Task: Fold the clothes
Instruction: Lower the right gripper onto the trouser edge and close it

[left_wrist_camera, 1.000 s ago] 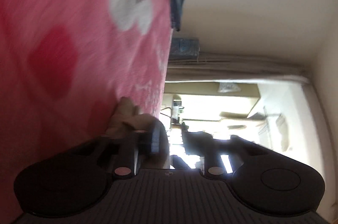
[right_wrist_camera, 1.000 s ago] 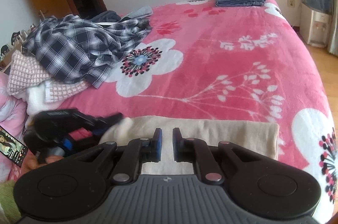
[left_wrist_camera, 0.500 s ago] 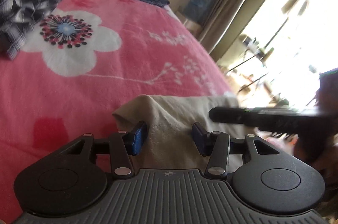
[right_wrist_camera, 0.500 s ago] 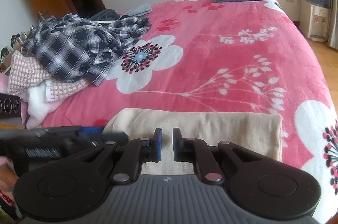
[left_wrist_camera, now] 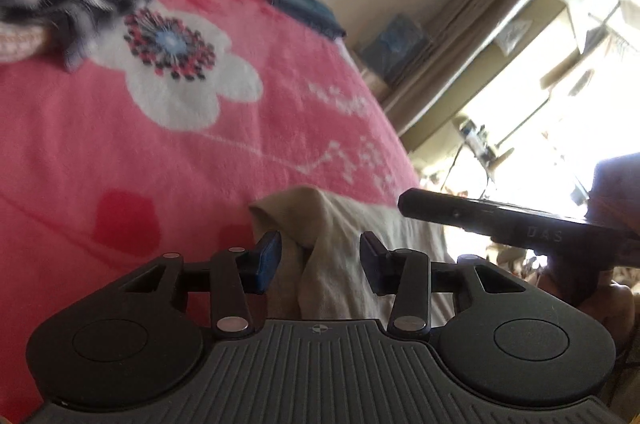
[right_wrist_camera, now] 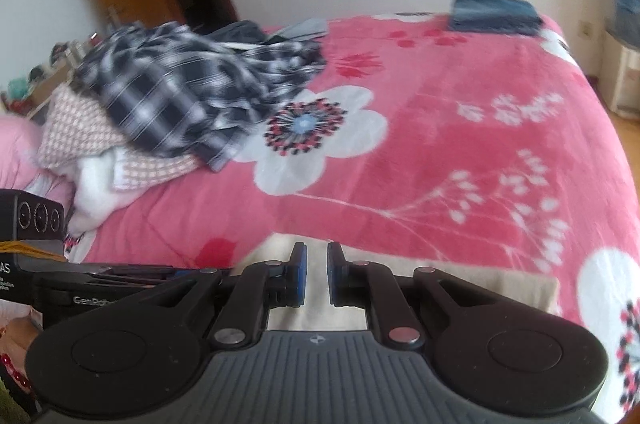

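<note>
left tool (left_wrist_camera: 320,258) agape, right tool (right_wrist_camera: 316,274) nearly closed

Daylight glares from the window (left_wrist_camera: 532,96); both fisheye views blur softly.

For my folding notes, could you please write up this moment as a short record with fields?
surface: bed with pink floral blanket
garment in work: beige cloth, near edge, one corner rumpled
left gripper: jaws open, cloth corner between them, not pinched
right gripper: jaws nearly closed over the cloth, nothing gripped
unfolded pile: plaid shirt on top
already folded: blue jeans, far corner
</note>
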Available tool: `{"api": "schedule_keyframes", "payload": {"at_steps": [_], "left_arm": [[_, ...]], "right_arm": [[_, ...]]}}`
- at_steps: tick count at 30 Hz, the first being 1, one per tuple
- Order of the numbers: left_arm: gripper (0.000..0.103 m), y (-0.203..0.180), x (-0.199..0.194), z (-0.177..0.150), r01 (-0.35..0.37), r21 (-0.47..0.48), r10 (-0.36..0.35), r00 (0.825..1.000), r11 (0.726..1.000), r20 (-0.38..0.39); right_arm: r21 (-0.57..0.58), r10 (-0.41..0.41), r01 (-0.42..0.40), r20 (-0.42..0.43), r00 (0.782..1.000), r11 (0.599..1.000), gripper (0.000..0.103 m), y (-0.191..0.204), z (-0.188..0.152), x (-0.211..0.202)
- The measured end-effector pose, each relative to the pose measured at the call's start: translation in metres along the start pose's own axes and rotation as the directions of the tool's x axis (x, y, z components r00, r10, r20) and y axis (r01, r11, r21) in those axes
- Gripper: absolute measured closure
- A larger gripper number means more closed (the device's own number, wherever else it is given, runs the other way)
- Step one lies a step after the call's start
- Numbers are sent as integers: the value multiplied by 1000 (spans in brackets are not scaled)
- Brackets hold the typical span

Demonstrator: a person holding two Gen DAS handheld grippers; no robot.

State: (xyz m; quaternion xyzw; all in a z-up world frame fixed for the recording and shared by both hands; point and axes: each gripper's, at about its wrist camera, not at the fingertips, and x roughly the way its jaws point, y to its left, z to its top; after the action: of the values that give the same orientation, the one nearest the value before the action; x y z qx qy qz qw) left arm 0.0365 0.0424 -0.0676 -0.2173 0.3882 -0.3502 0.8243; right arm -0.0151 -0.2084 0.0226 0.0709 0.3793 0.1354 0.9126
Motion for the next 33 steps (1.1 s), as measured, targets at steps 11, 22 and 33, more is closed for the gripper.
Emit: {"api": "schedule_keyframes", "payload": {"at_steps": [11, 22, 33], "left_arm": [[60, 49, 5, 18, -131, -167, 138, 990, 977, 29], [57, 45, -2, 12, -148, -142, 158, 985, 979, 63], [52, 40, -8, 5, -132, -124, 143, 986, 984, 88]], "right_arm": [[-95, 54, -64, -96, 994, 993, 85, 37, 0, 16], [-457, -144, 74, -121, 982, 886, 47, 111, -31, 30], [-476, -220, 143, -108, 970, 868, 94, 106, -50, 32]]}}
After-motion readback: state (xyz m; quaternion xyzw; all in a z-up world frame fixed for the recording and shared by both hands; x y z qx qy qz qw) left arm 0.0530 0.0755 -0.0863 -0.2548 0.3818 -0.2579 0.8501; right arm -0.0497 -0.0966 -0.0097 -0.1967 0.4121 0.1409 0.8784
